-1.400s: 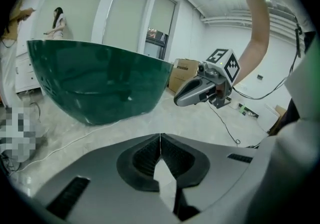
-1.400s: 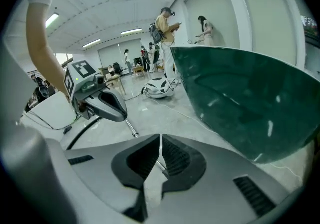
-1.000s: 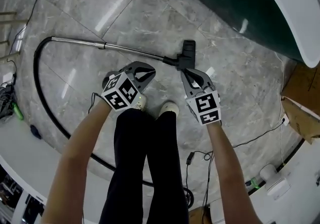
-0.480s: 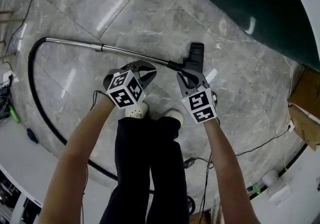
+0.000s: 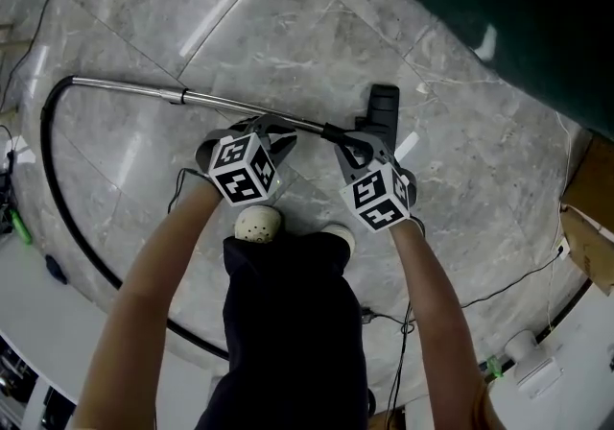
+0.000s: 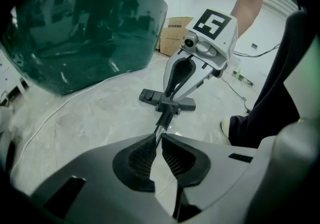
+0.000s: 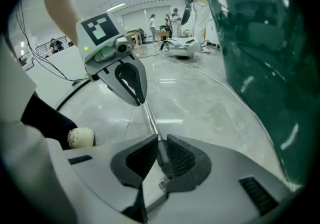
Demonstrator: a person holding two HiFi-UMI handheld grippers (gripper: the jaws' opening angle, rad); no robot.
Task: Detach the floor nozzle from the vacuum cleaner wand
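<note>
A chrome wand [image 5: 230,102] lies on the marble floor and joins the black floor nozzle [image 5: 384,107] at its right end. My left gripper [image 5: 281,127] hovers just over the wand a little left of the joint, jaws shut and empty. In the left gripper view its pads [image 6: 145,155] meet, with the wand [image 6: 160,132] and nozzle [image 6: 150,97] beyond them. My right gripper [image 5: 342,137] hangs over the nozzle's neck. Its jaws [image 7: 162,144] stand almost together with only a thin slit, and the wand [image 7: 150,118] shows past them, not gripped.
A black hose [image 5: 48,188] curves from the wand's left end round behind me. A large dark green hull [image 5: 499,15] fills the upper right. Thin cables [image 5: 499,274] and cardboard boxes [image 5: 590,217] lie at the right. My shoes [image 5: 257,224] stand just below the grippers.
Both grippers have sunk toward the floor and closed in on the wand and nozzle joint. The wand and nozzle lie where they were.
</note>
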